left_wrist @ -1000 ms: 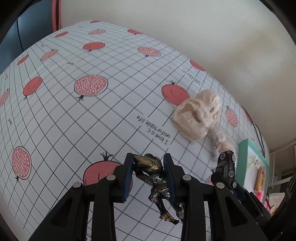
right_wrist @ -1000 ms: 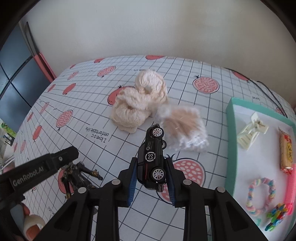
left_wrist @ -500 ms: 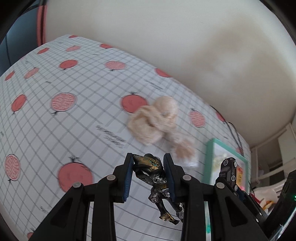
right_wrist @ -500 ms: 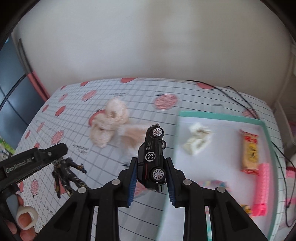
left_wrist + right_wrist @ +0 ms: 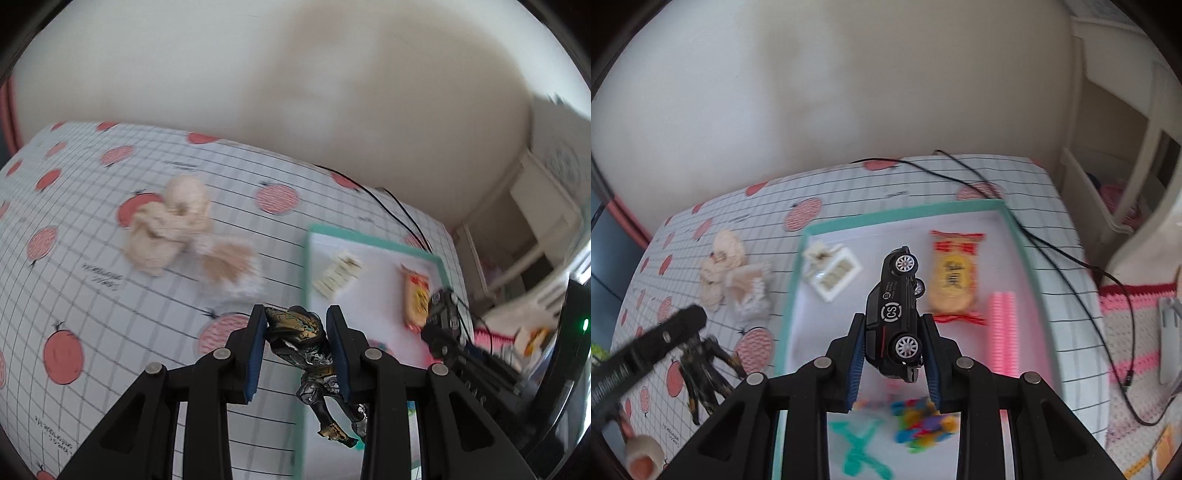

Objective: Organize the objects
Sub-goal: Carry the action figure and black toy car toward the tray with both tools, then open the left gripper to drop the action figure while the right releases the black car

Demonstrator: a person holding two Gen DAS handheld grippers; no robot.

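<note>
The right gripper (image 5: 892, 354) has its jaws clamped on a black toy car (image 5: 895, 315), held above the teal-rimmed tray (image 5: 796, 266). The left gripper (image 5: 297, 350) pinches an armoured action figure (image 5: 312, 363) over the tray's near edge. Each should be lowered onto bare tray floor, clear of the snack packet (image 5: 955, 275) and hair clip (image 5: 833, 273). The colourful pieces below the car are blurred, perhaps beads.

A grid-and-fruit tablecloth (image 5: 960, 170) carries beige scrunchies (image 5: 720, 269), a black cable (image 5: 1052, 247) and a teal-rimmed tray (image 5: 905, 212).
</note>
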